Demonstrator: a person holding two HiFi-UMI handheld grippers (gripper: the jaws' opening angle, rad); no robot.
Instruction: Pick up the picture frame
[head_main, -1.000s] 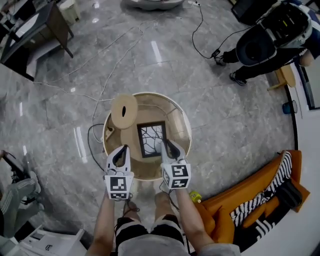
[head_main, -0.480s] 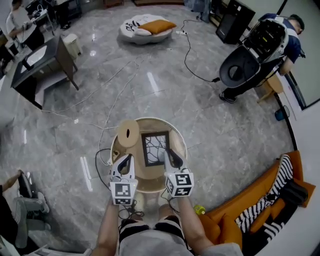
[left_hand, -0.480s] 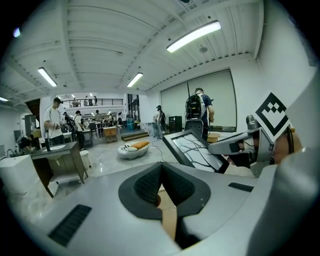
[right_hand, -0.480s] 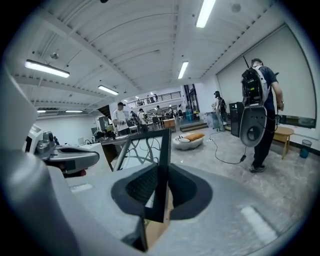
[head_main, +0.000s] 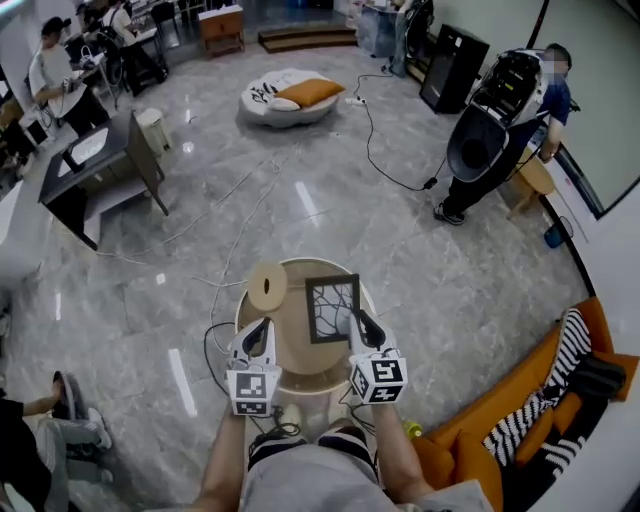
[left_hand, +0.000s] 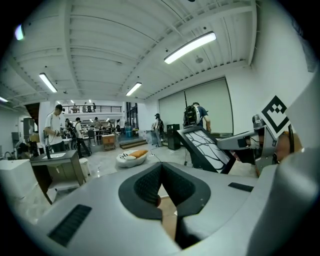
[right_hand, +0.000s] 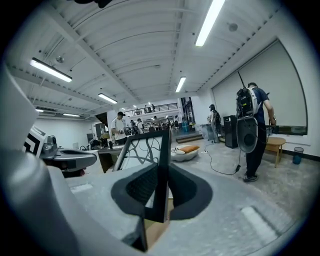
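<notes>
Grey marble floor (head_main: 420, 260), round wooden table (head_main: 300, 368) under both grippers.
Right gripper (head_main: 364, 326) clamps the black picture frame (head_main: 332, 308) by its edge, upright over the table; left gripper (head_main: 257, 336) hangs alongside, jaws together on nothing, near a tan roll (head_main: 267, 288).

The right claw (head_main: 359, 320) hides the lower right corner of the picture frame (head_main: 331, 305), which covers part of the table (head_main: 303, 356).
</notes>
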